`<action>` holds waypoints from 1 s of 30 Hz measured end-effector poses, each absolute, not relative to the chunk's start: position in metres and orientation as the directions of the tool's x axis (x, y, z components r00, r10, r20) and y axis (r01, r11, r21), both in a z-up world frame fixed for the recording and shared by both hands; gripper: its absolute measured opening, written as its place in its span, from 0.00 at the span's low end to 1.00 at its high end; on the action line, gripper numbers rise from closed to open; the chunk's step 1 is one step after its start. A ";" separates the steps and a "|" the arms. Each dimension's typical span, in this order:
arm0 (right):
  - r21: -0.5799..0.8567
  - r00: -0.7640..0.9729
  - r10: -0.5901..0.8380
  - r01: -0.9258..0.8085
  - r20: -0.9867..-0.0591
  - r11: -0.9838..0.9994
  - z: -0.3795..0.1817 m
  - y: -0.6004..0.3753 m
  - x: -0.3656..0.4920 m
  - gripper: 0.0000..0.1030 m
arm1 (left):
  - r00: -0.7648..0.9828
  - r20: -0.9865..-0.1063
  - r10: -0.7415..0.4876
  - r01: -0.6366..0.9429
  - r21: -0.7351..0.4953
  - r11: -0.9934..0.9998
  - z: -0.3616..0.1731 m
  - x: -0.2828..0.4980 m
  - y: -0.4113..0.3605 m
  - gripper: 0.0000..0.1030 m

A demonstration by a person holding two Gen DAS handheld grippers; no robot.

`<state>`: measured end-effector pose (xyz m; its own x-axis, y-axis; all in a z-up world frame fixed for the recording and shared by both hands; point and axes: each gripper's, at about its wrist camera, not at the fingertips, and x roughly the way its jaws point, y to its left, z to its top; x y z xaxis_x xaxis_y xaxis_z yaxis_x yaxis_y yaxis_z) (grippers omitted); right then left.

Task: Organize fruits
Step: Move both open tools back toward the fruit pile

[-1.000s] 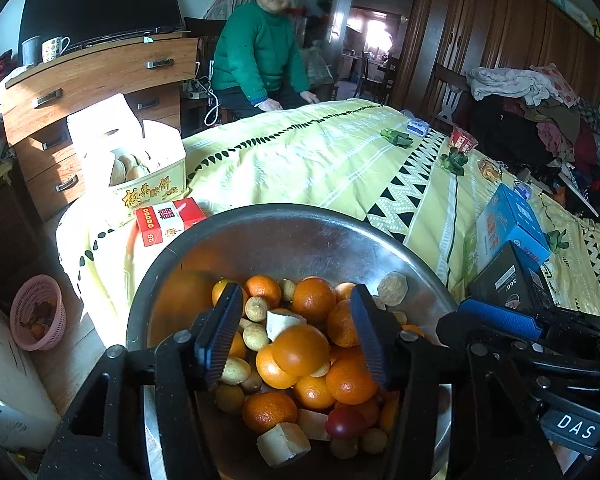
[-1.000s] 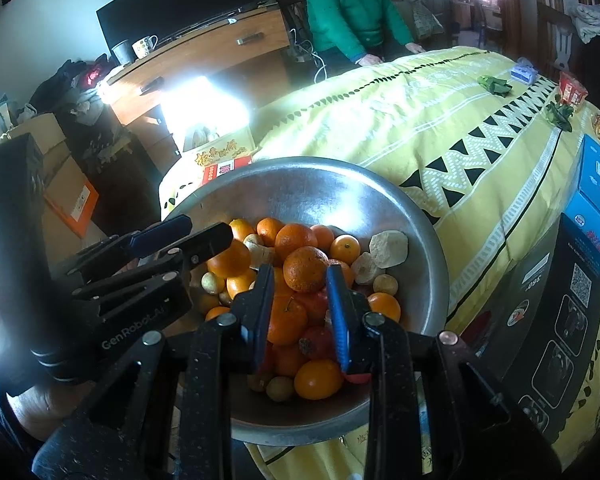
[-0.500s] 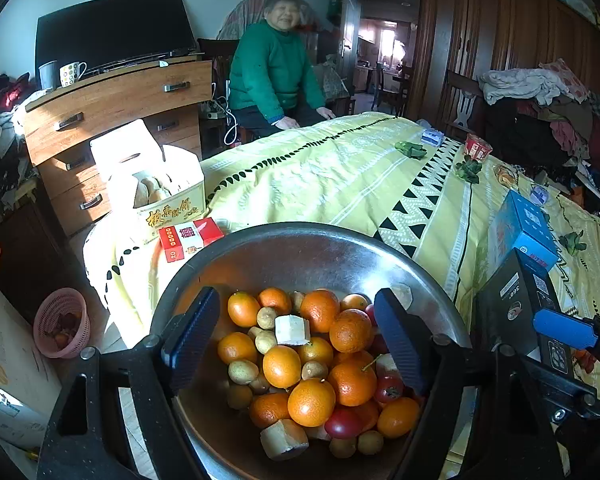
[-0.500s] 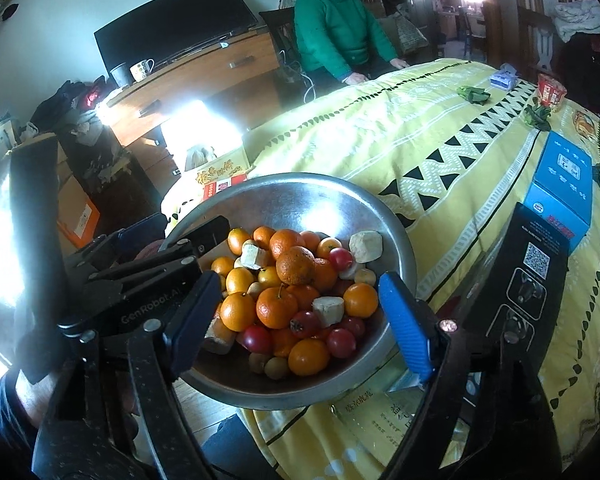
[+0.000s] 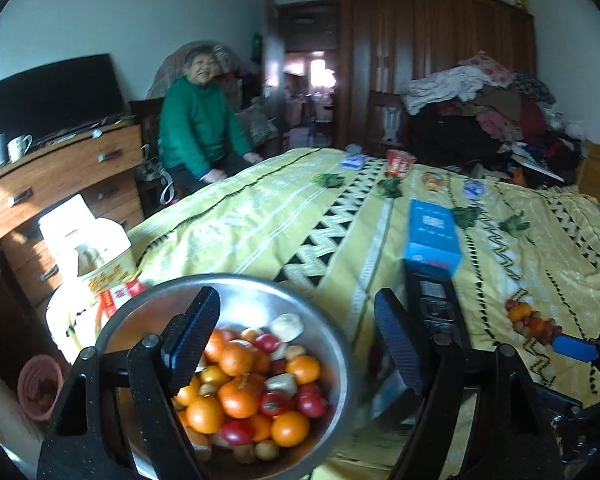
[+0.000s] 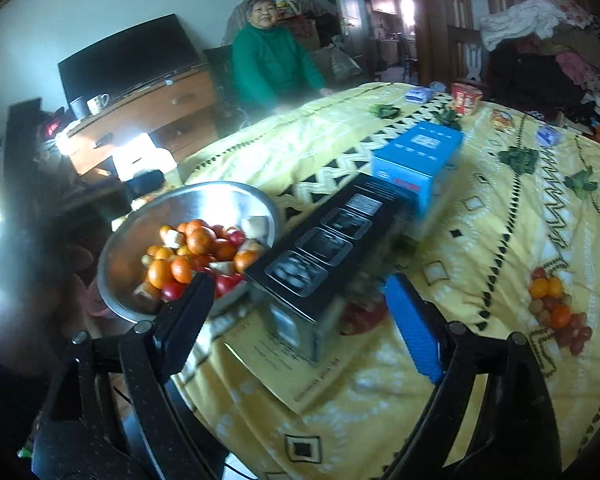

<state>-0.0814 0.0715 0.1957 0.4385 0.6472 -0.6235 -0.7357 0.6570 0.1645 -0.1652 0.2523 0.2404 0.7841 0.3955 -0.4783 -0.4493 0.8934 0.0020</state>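
left gripper point(image 5: 296, 340): jaws wide apart, empty, above right rim of bowl
right gripper point(image 6: 300, 320): just been opening, nothing between pads, over black box point(image 6: 324, 248)
steel bowl point(image 5: 260, 292): near bed corner, heaped with oranges point(image 5: 236, 398), tomatoes, pale chunks
small fruit pile point(image 6: 556, 308): on yellow bedspread point(image 6: 500, 216), right of right gripper, well apart

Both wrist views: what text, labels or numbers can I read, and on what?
No text is legible.
Cream carton: dark characters, blurred.
Red pack: white patch, blurred.
Blue box: white label, blurred.
Black box: small print, too small and blurred.
Printed sheet: lines of print, blurred.
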 end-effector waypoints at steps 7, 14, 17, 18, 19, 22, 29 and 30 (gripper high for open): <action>0.158 0.516 0.454 -0.518 -0.727 0.841 0.137 -0.046 -0.049 0.91 | 0.876 -0.467 0.121 -0.121 0.030 0.992 0.234 -0.117 0.128 0.84; 0.144 0.521 0.330 -0.365 -0.787 0.920 0.081 -0.108 -0.022 0.92 | 0.816 -0.576 -0.053 0.054 -0.015 0.998 0.171 -0.063 0.045 0.84; 0.121 0.519 0.294 -0.341 -0.802 0.932 0.063 -0.119 -0.012 0.92 | 0.768 -0.637 -0.061 0.079 -0.001 0.997 0.136 -0.041 0.026 0.84; 0.118 0.518 0.284 -0.330 -0.807 0.937 0.057 -0.124 -0.007 0.92 | 0.752 -0.657 -0.055 0.078 0.006 0.997 0.125 -0.035 0.022 0.84; 0.121 0.518 0.279 -0.317 -0.809 0.941 0.053 -0.129 -0.003 0.92 | 0.731 -0.680 -0.055 0.078 0.003 0.997 0.112 -0.028 0.019 0.84; 0.124 0.529 0.264 -0.287 -0.807 0.950 0.043 -0.141 0.005 0.92 | 0.675 -0.737 -0.044 0.055 -0.009 0.998 0.081 -0.013 0.017 0.84; 0.152 0.526 0.269 -0.255 -0.807 0.955 0.022 -0.148 0.013 1.00 | 0.617 -0.787 -0.023 0.012 -0.020 1.000 0.044 0.013 0.014 0.84; 0.139 0.530 0.259 -0.256 -0.808 0.957 0.022 -0.147 0.013 1.00 | 0.607 -0.795 -0.023 0.005 -0.026 1.000 0.039 0.015 0.015 0.84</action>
